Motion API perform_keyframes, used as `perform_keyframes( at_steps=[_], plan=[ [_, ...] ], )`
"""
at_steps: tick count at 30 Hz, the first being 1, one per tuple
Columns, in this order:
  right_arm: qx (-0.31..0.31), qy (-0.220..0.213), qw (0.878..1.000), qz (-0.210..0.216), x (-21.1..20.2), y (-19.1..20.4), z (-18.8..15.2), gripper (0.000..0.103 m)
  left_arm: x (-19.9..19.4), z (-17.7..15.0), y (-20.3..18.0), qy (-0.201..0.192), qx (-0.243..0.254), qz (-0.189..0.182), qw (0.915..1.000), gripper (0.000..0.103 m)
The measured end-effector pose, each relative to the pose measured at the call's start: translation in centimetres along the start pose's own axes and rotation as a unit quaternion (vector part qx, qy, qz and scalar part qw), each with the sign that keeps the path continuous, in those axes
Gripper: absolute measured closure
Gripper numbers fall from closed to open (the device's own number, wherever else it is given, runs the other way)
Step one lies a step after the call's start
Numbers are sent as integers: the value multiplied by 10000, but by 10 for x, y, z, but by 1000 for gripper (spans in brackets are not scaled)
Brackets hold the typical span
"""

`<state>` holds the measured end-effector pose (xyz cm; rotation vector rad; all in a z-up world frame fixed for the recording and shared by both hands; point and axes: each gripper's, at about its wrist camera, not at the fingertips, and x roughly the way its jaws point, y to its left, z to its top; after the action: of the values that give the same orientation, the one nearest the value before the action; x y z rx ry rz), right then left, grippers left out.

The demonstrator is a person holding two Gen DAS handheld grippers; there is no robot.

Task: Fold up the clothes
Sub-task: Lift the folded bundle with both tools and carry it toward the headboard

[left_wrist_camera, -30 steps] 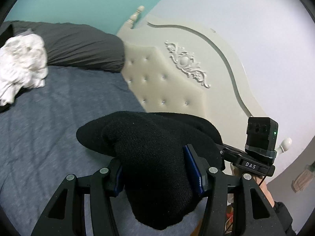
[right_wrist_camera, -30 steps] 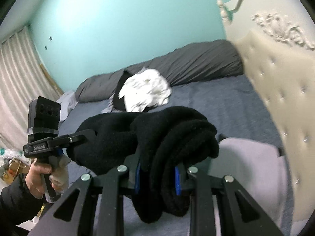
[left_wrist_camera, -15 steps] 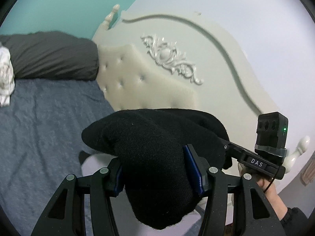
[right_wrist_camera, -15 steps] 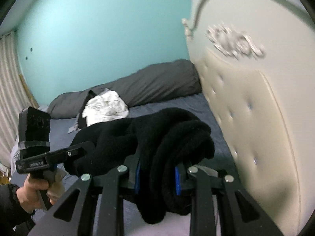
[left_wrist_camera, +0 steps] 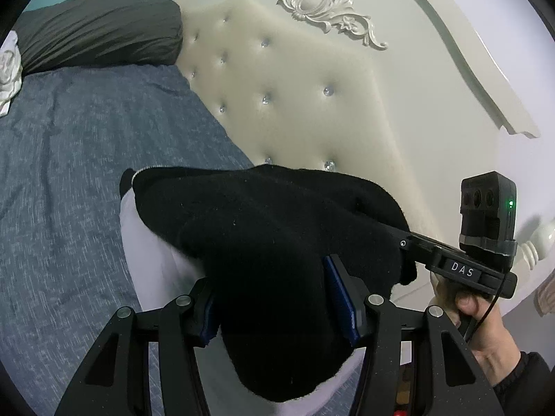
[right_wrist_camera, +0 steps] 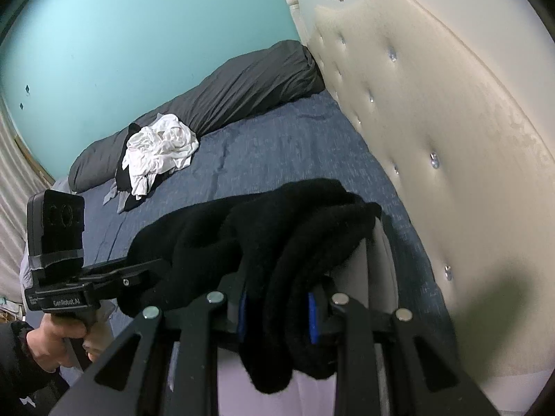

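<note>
Left gripper [left_wrist_camera: 277, 298]: jaws clamped on a thick fold of the black garment [left_wrist_camera: 270, 242], the blue pads pressing into the fabric from both sides. Jaw spacing is moderate, filled by the bunched cloth.

Right gripper [right_wrist_camera: 277, 315]: jaws clamped on the other end of the same black garment, at a narrower spacing, with several rolled layers gathered between the blue pads and a loose end hanging below them.

Garment position: folded into a compact bundle and suspended between the two grippers, directly above a pale lilac folded item [left_wrist_camera: 149, 253] that lies on the bed [left_wrist_camera: 86, 159]. Whether the bundle touches the lilac item cannot be determined. The bundle sits near the tufted cream headboard [left_wrist_camera: 295, 97].

Hands: the right hand [left_wrist_camera: 478, 326] grips its handle at the lower right of the left wrist view; the left hand [right_wrist_camera: 52, 343], in a dark sleeve, grips its handle at the lower left of the right wrist view.

Surroundings: blue-grey sheet on the bed; a long dark grey pillow [right_wrist_camera: 222, 93] along the turquoise wall [right_wrist_camera: 138, 34]; a crumpled white garment [right_wrist_camera: 159, 149] lying over dark clothing beside that pillow, well apart from the bundle
</note>
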<state>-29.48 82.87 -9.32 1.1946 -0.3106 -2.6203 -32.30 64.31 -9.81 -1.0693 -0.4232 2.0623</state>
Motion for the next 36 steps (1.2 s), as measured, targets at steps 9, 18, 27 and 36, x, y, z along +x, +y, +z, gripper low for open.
perform_keyframes(
  at_steps=[9, 18, 27, 36],
  plan=[
    [117, 671, 9977, 42, 1, 1, -13, 78, 5, -20, -2, 525, -347, 14, 9980, 45],
    [680, 1057, 9915, 324, -3, -16, -30, 78, 15, -36, 1, 1002, -853, -160, 9912, 45],
    [1076, 1195, 9868, 167, 12, -39, -69, 73, 34, -67, 14, 1306, -857, -148, 9876, 43],
    [780, 359, 9956, -386, -24, -41, -76, 60, -25, -65, 20, 918, -564, -30, 9942, 42]
  ],
)
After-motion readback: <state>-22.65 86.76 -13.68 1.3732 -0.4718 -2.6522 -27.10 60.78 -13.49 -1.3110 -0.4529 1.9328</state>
